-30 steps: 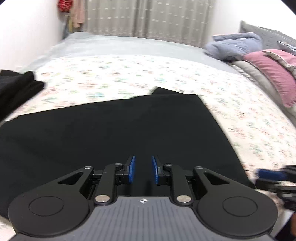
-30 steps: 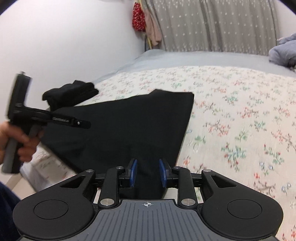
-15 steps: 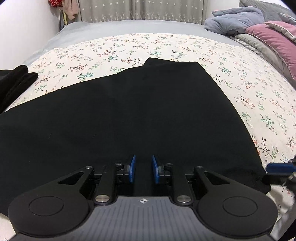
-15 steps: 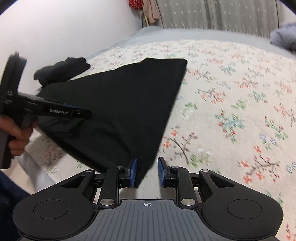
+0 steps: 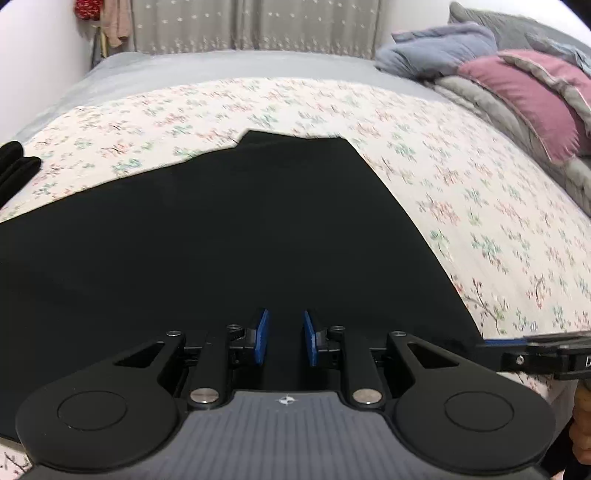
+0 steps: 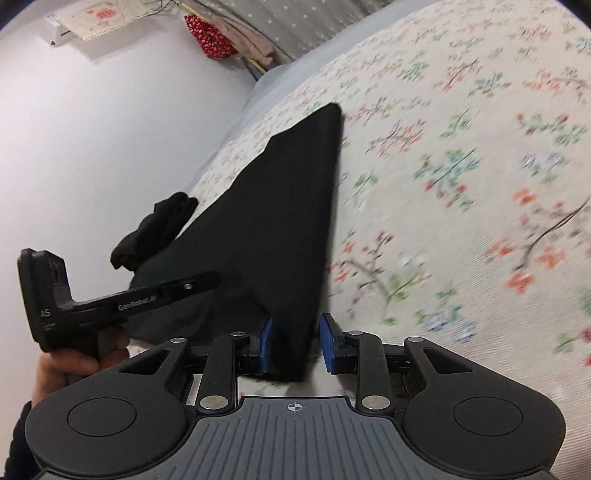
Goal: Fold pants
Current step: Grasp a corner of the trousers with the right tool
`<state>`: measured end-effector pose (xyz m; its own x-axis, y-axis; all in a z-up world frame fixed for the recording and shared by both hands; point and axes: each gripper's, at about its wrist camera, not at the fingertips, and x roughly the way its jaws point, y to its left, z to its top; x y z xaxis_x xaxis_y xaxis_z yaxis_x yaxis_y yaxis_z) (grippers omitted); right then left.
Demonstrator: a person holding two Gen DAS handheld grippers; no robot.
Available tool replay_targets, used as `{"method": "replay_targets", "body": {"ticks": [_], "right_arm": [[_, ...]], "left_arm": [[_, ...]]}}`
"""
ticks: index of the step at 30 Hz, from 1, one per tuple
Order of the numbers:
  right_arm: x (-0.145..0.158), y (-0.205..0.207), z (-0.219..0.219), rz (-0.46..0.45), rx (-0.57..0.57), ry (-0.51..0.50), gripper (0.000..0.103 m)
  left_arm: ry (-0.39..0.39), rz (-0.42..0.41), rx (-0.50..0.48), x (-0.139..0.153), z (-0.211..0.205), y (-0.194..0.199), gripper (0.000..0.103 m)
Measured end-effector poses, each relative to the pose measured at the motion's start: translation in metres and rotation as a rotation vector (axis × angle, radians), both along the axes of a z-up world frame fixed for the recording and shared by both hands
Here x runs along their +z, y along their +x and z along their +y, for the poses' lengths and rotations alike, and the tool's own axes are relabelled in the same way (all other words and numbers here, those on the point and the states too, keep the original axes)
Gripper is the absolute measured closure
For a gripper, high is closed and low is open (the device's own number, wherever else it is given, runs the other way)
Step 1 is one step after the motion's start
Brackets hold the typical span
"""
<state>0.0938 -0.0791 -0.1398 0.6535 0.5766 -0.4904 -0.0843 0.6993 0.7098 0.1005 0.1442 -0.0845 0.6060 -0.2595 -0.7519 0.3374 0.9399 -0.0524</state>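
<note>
Your left tongs (image 5: 284, 338) hang over the near edge of the bed (image 5: 480, 206), blue pads (image 5: 260, 339) set a narrow gap apart. Black pants (image 5: 221, 236) fill the space beneath and between them, but whether the pads actually press the cloth cannot be told from this angle. Your right tongs (image 6: 295, 341) stand at the pants' near right corner, where a pointed fold of the black fabric (image 6: 280, 236) runs up between the pads; the left pad (image 6: 265, 345) lies against the cloth while the right one stands clear of it, and these jaws have just been opening a little.

The pants lie spread flat across the flowered bedspread, reaching from the near edge toward the middle of the bed, their far corner pointing at the grey curtain (image 5: 251, 26). A second dark garment (image 6: 155, 229) sits bunched at the bed's left edge, by the white wall.

In the right wrist view your left hand (image 6: 70, 363) grips its tool's handle, whose arm reads "GenRobot.AI"; the letters "AS" show on the block beside it.
</note>
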Motion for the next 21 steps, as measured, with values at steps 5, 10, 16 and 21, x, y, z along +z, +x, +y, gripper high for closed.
{"method": "replay_targets", "body": {"ticks": [5,10,16,21], "right_arm": [[-0.012,0.0,-0.007,0.027,-0.05,0.169,0.075],[-0.025,-0.003,-0.017,0.056,-0.079,0.391,0.078],[-0.01,-0.005,0.004,0.03,-0.1,0.127,0.085],[-0.009,-0.005,0.007,0.004,-0.128,0.082,0.081]], "left_arm": [[0.021,0.015,0.008,-0.005,0.001,0.004,0.075],[0.024,0.019,0.013,-0.007,0.005,0.005,0.075],[0.025,0.019,0.014,-0.005,0.005,0.003,0.075],[0.027,0.018,0.015,-0.005,0.005,0.002,0.075]]}}
